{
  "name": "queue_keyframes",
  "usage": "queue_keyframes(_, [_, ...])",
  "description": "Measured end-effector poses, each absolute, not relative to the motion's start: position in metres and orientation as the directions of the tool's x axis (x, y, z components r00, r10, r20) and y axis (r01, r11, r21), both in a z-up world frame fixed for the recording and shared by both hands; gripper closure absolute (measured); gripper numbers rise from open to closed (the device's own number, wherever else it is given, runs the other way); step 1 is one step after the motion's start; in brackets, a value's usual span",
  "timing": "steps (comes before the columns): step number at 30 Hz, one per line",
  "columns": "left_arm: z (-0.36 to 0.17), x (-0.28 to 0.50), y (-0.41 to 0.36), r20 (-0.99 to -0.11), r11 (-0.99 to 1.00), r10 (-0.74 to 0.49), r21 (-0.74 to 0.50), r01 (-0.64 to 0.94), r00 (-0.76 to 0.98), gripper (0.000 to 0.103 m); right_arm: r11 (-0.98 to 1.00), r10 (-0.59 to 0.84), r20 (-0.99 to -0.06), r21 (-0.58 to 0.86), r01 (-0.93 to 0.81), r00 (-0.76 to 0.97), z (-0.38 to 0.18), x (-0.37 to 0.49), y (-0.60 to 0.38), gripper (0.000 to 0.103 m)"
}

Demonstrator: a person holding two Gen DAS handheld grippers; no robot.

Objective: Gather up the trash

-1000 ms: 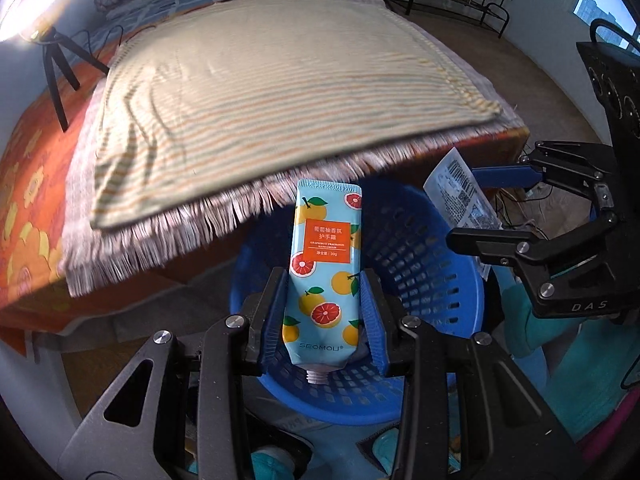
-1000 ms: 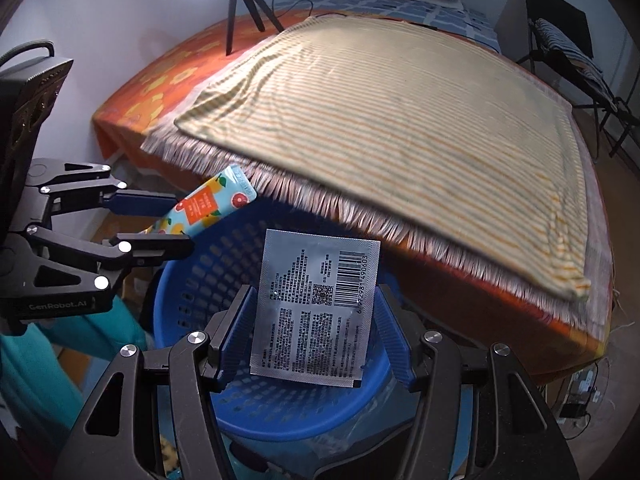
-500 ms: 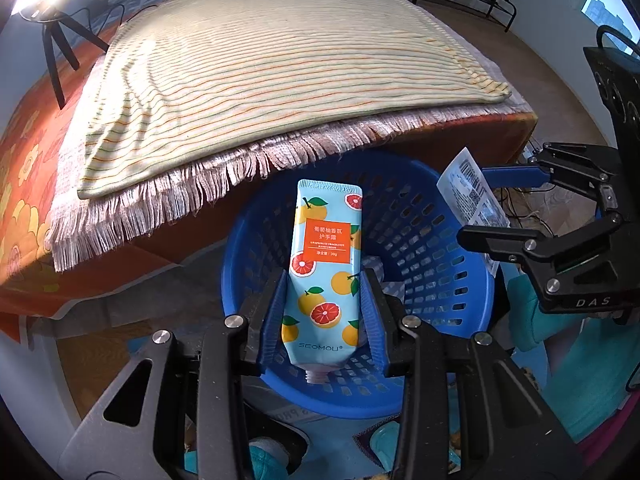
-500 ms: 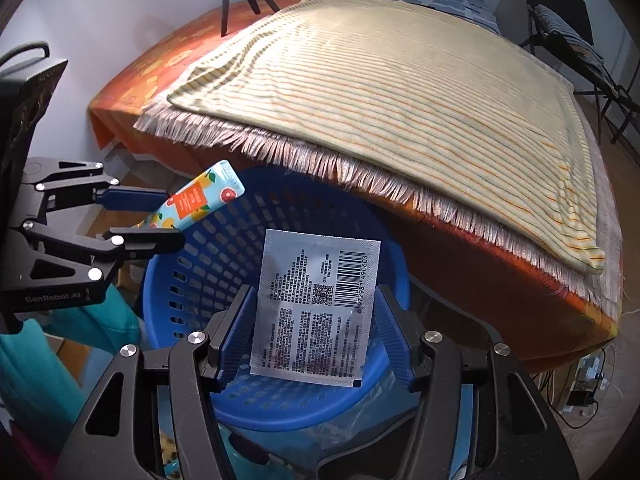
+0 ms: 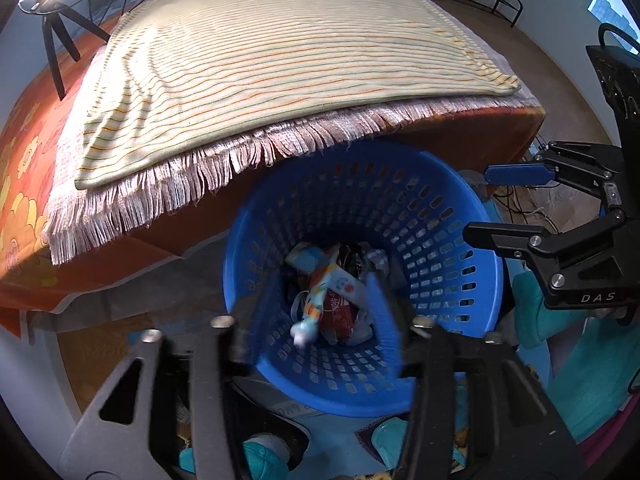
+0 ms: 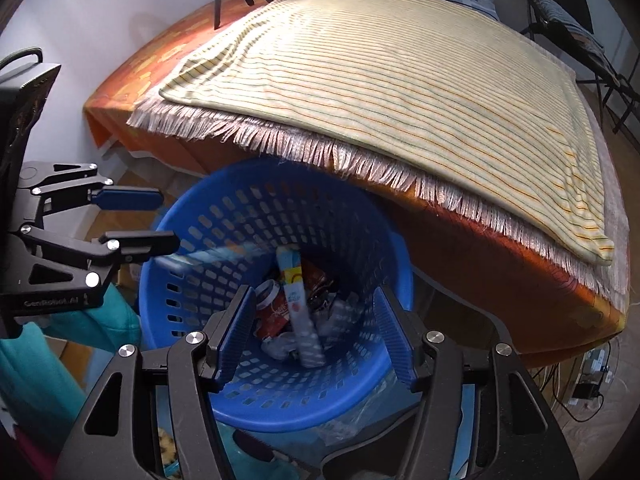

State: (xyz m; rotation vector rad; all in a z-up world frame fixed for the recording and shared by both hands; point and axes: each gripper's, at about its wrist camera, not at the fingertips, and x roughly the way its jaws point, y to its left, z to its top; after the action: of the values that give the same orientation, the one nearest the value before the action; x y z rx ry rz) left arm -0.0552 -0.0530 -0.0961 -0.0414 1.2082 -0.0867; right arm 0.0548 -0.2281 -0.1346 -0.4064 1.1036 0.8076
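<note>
A blue perforated basket (image 5: 460,240) (image 6: 224,216) stands on the floor by the table edge. The fruit-print tube (image 5: 320,300) (image 6: 294,292) lies inside it among red and silver wrappers. The silver sachet (image 6: 312,344) lies blurred at the bottom. My left gripper (image 5: 316,312) is open and empty over the basket's near rim; it also shows in the right wrist view (image 6: 138,220). My right gripper (image 6: 312,336) is open and empty over the basket; it also shows in the left wrist view (image 5: 500,204).
A striped cream cloth (image 5: 280,60) with a fringe covers the orange-clothed table (image 6: 500,292), which overhangs the basket's far rim. A lamp tripod (image 5: 56,44) stands at the table's far left. Teal fabric (image 5: 580,380) lies beside the basket. Chairs and cables stand at the right.
Both grippers have opened. The fruit-print tube and the silver sachet have dropped into the basket. Both grippers have moved down closer to the basket.
</note>
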Motion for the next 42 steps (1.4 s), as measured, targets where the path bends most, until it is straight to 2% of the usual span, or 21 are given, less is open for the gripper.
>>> queue_keyframes(17, [-0.085,-0.052,-0.048,-0.925,0.996,-0.087,-0.085,0.022,0.37,0.048,0.663,0.376,-0.896,0.083,-0.744,0.235,-0.126,0.057,-0.229,0.042])
queue_keyframes(34, [-0.022,-0.014,-0.039,-0.861,0.997,-0.063,-0.082,-0.014,0.504,0.047,0.687,0.45,-0.826,0.077,-0.723,0.34,-0.066,0.093,-0.228,0.042])
queue_keyframes(35, [-0.017,-0.011,-0.039,-0.855,0.997,-0.058,-0.078,-0.016,0.515,0.047,0.687,0.453,-0.823,0.077,-0.723,0.343,-0.064,0.095,-0.229,0.042])
queue_keyframes(37, [-0.009,-0.005,-0.038,-0.844,0.997,-0.053,-0.073,-0.016,0.533,0.039,0.688,0.461,-0.813,0.075,-0.722,0.355,-0.057,0.099,-0.229,0.042])
queue_keyframes(42, [0.014,0.013,-0.031,-0.816,0.998,-0.031,-0.056,-0.026,0.578,0.038,0.698,0.477,-0.79,0.075,-0.712,0.384,-0.041,0.116,-0.23,0.042])
